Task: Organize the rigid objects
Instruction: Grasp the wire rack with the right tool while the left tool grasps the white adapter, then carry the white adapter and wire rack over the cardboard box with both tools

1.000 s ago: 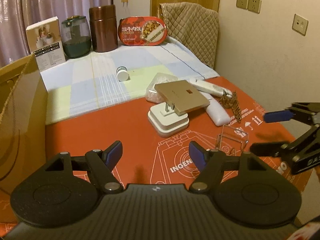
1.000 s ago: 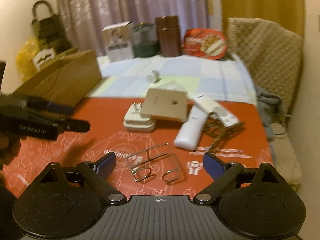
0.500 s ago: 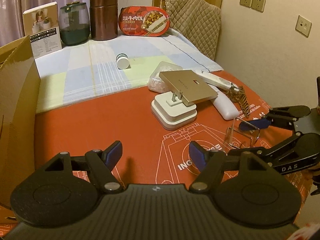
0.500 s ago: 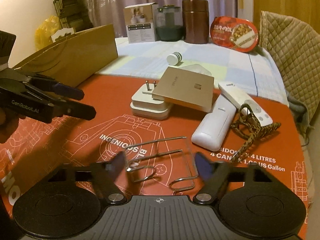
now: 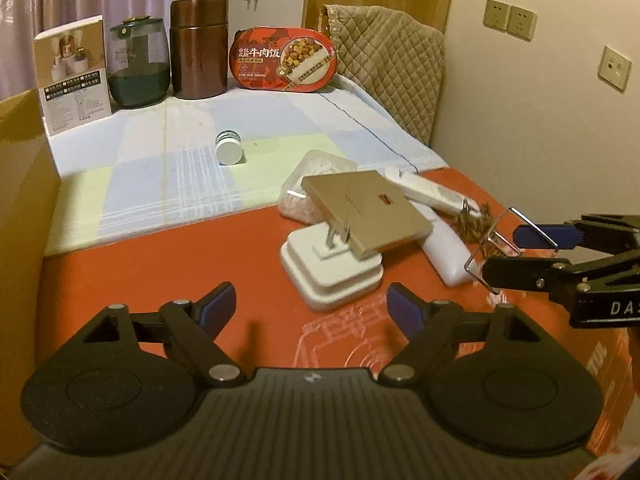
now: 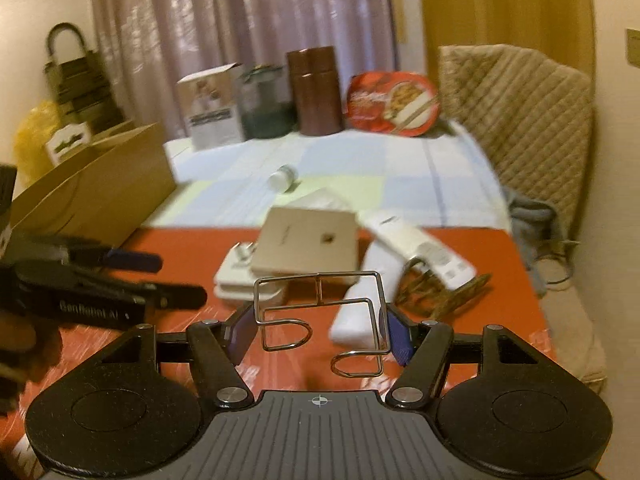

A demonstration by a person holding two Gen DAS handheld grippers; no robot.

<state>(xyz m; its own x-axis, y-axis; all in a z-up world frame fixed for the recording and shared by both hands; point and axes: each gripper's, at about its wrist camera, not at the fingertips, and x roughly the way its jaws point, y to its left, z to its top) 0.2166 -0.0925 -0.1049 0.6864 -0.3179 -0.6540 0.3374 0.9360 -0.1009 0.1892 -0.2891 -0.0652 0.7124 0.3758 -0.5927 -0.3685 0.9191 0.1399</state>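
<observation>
The right gripper (image 6: 316, 336) clamps a bent silver wire rack (image 6: 320, 308), lifted above the red printed mat (image 6: 500, 264). The left gripper (image 5: 308, 306), jaws just widened and empty, hovers near the white wall charger (image 5: 332, 276).

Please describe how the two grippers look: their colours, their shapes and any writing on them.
Both grippers are black. Each has a ribbed body with a small white mark at its front edge, two round discs at the sides, and jointed link arms with silver pivots. The left gripper and the right gripper carry blue pads on their fingers. White lettering runs along a finger of each, seen from the other camera. No cables or sleeves show.
</observation>
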